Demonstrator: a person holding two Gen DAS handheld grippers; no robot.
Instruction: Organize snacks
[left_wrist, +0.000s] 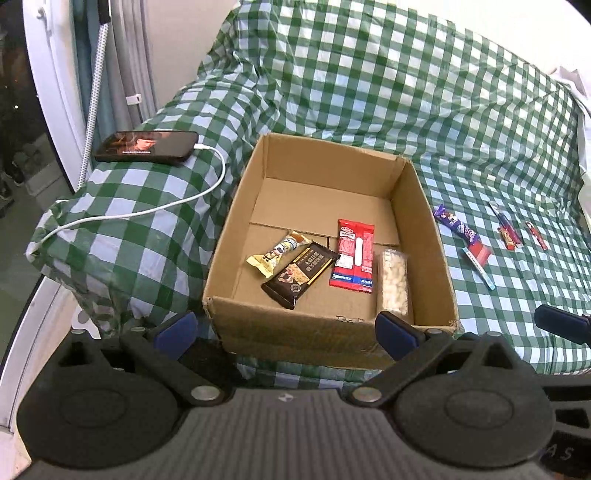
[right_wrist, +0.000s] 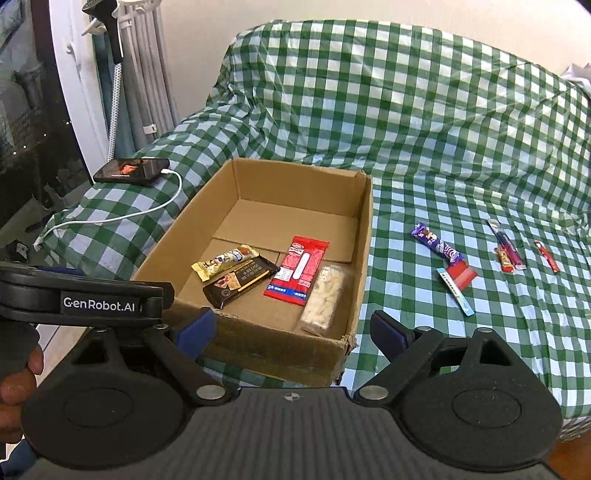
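We hold the left gripper (left_wrist: 286, 330) and right gripper (right_wrist: 293, 328) wide apart and empty before the cardboard box (left_wrist: 436, 236), which holds four snacks. The purple snack bar (right_wrist: 437, 246) lies right of the box; we judge it next, needing a reach rightward.

A home living room: a sofa (right_wrist: 406, 122) under checked cloth, a charging phone (right_wrist: 131, 170) on its arm
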